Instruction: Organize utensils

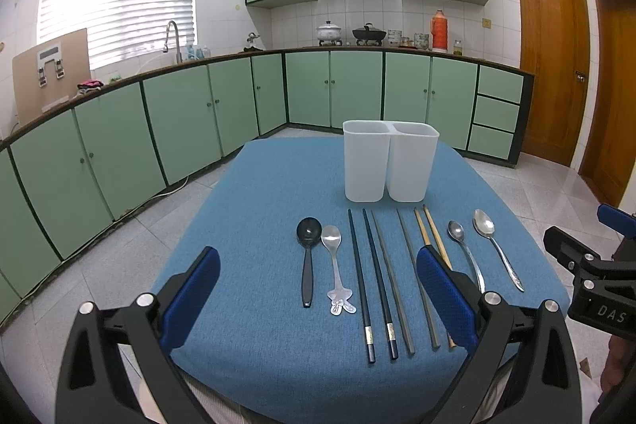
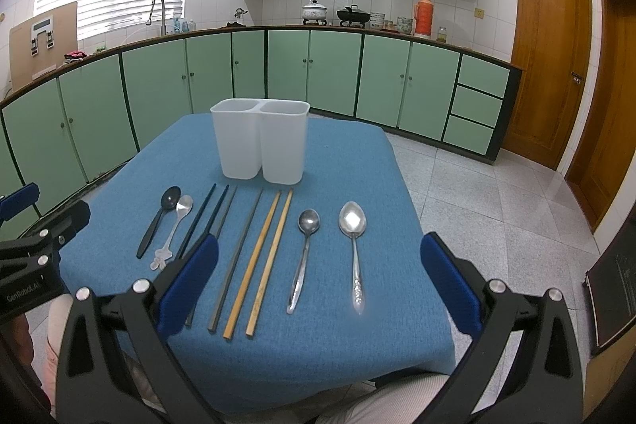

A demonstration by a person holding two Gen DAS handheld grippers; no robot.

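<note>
A white two-compartment holder [image 1: 389, 161] [image 2: 260, 142] stands upright at the far side of the blue table. In front of it lie, left to right: a black spoon [image 1: 307, 257] [image 2: 159, 219], a silver spoon with a decorated handle [image 1: 336, 265] [image 2: 175, 225], dark blue chopsticks [image 1: 369, 281], grey chopsticks [image 2: 238, 257], wooden chopsticks [image 2: 266, 257], a small steel spoon [image 2: 304, 253] and a large steel spoon [image 2: 353, 245]. My left gripper [image 1: 318, 265] is open and empty above the near left of the row. My right gripper [image 2: 318, 253] is open and empty above the near right.
The table has a blue cloth [image 1: 270, 193] [image 2: 357, 161] and its near edge is close to me. Green kitchen cabinets [image 1: 198, 106] run along the left and back. A tiled floor surrounds the table. A wooden door [image 2: 548, 58] is at the right.
</note>
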